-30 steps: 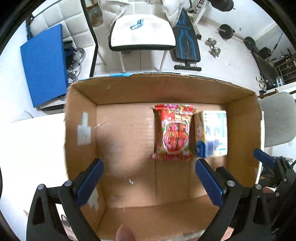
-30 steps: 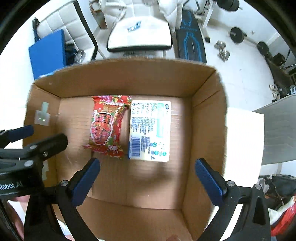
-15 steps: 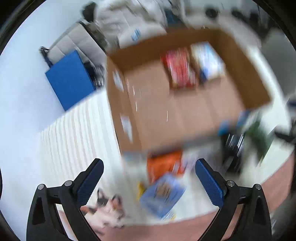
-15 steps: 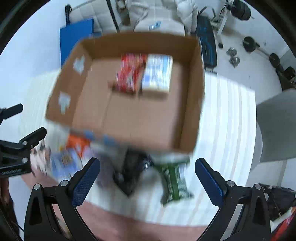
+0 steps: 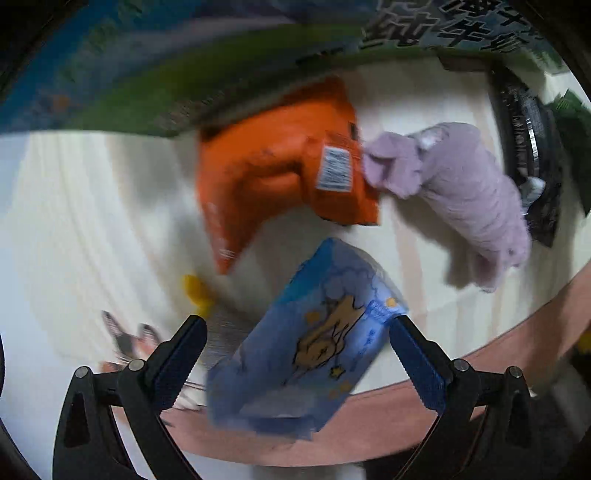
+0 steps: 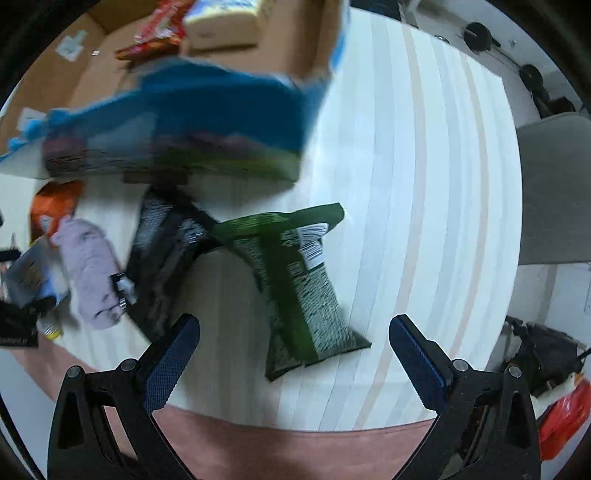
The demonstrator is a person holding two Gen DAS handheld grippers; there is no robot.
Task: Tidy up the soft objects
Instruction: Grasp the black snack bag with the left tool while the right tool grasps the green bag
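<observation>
My left gripper [image 5: 295, 354] is open and low over the table, with a blue pack printed with a cartoon [image 5: 310, 354] lying between its fingers, not gripped. Beyond it lie an orange bag [image 5: 273, 173] and a lilac soft toy [image 5: 465, 192]. My right gripper [image 6: 291, 354] is open and empty, just short of a green snack bag [image 6: 295, 280]. A black bag [image 6: 162, 251] lies left of the green one. The cardboard box [image 6: 92, 74] holds a red packet [image 6: 155, 33] and a pale pack [image 6: 221, 18].
The box's printed outer wall [image 5: 184, 66] rises close behind the orange bag. The striped white table [image 6: 424, 184] ends at a pink front edge [image 6: 295, 443]. A small yellow object [image 5: 195, 291] and a cat-print item [image 5: 125, 339] lie left of the blue pack. A grey chair [image 6: 554, 184] stands to the right.
Both grippers pulled back out of the box and dropped low over the items in front of it. The left one now straddles the blue pack; the right one faces the green bag.
</observation>
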